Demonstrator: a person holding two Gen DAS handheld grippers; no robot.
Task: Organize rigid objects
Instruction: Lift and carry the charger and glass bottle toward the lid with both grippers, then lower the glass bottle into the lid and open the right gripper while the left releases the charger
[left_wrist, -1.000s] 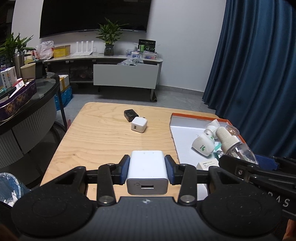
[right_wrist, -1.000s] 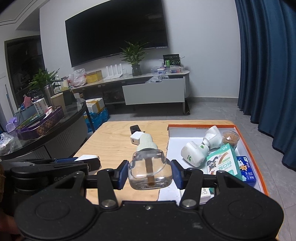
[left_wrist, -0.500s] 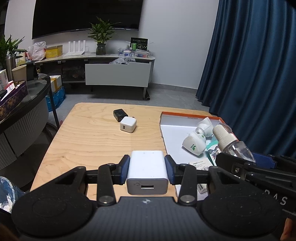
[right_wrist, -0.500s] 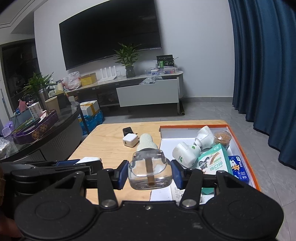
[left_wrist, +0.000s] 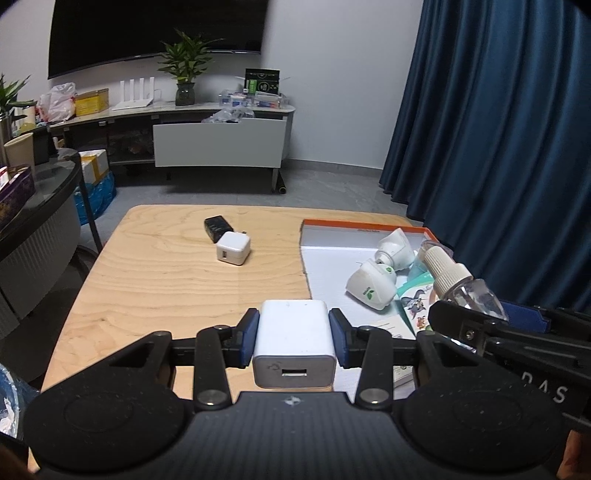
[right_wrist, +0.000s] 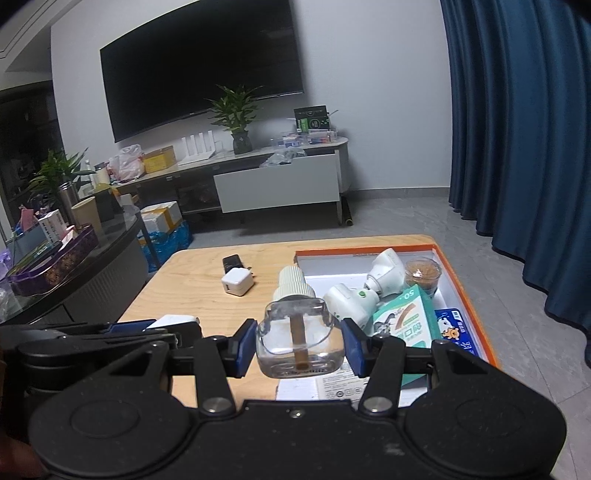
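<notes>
My left gripper (left_wrist: 294, 332) is shut on a white USB charger block (left_wrist: 294, 341), held above the near part of the wooden table (left_wrist: 166, 288). My right gripper (right_wrist: 300, 341) is shut on a clear refill bottle with a ribbed white cap (right_wrist: 300, 332); that bottle (left_wrist: 458, 284) also shows at the right of the left wrist view. An orange-rimmed white box (right_wrist: 476, 317) on the table's right holds two white plug-in devices (right_wrist: 351, 302), a green carton (right_wrist: 402, 321) and a small jar (right_wrist: 423, 271). A small white charger (left_wrist: 233, 248) and a black one (left_wrist: 218, 226) lie on the far table.
A dark glass side table (right_wrist: 74, 258) with boxes stands to the left. Behind the table are a TV stand (left_wrist: 221, 144) with a plant, and blue curtains (left_wrist: 498, 129) on the right. Papers (right_wrist: 325, 387) lie at the box's near end.
Both views have swung slightly to the right, so the table and box sit further left in frame. Both grips are unchanged.
</notes>
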